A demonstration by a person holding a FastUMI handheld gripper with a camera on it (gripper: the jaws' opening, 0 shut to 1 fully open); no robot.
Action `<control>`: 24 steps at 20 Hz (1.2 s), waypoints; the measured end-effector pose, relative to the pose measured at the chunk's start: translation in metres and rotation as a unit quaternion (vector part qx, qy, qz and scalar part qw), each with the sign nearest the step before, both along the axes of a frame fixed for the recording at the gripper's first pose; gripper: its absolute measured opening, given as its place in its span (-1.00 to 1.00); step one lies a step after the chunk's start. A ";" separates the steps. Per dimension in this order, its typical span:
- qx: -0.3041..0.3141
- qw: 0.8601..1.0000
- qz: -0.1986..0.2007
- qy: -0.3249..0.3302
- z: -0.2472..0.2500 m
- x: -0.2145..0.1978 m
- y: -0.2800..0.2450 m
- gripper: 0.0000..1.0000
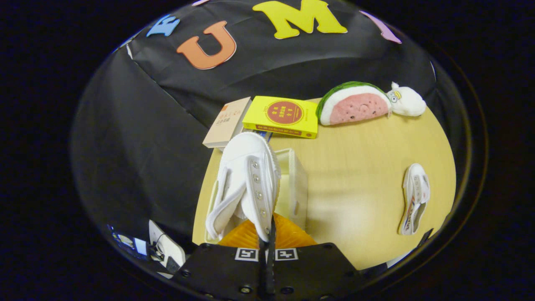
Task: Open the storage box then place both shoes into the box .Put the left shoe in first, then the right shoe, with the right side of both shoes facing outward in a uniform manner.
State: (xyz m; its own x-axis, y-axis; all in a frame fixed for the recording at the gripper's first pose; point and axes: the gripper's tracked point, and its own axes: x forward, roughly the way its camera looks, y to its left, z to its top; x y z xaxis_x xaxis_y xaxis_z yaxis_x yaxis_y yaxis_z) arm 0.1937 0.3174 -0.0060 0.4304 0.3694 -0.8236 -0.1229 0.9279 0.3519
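Gripper (267,234): flat black body plate, widening toward the camera; small round screws dotted along its edges and corners; two square black-and-white markers side by side at the front edge, one on each side of a narrow central slit; two fingers with ribbed surfaces fan out ahead of the markers, closed tight together at a thin seam.

I count two white shoes: one (246,184) pinched at its edge between my gripper's (267,236) closed fingers, one (414,198) lying on the table (359,188) well apart. One white storage box (294,184) sits beneath the held shoe. Two books: a yellow one (282,116) and a tan one (228,122). Two plush toys (watermelon slice (354,104), small white creature (406,101)).
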 end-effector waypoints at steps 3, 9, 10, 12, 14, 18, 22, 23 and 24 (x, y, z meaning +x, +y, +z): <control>-0.022 1.000 -0.014 -0.011 -0.020 0.013 0.029 -1.00; -0.030 0.998 -0.052 -0.003 -0.077 0.009 0.069 -1.00; -0.029 0.998 -0.058 -0.001 -0.085 0.009 0.075 -1.00; -0.034 0.997 -0.063 0.003 -0.099 0.006 0.083 -1.00; -0.032 0.997 -0.070 -0.009 -0.101 0.006 0.091 -1.00; -0.054 0.997 -0.053 -0.010 -0.118 -0.003 0.096 -1.00; -0.079 0.996 -0.024 0.022 -0.143 -0.011 0.095 -1.00; -0.084 0.996 -0.018 0.025 -0.146 -0.011 0.095 -0.99; -0.084 0.996 -0.010 0.027 -0.146 -0.012 0.094 -0.99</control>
State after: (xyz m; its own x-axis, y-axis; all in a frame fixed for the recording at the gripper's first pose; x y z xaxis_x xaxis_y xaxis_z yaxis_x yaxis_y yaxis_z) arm 0.1820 0.4115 -0.1521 0.3906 0.2165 -0.8947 -0.0883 0.9763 0.1977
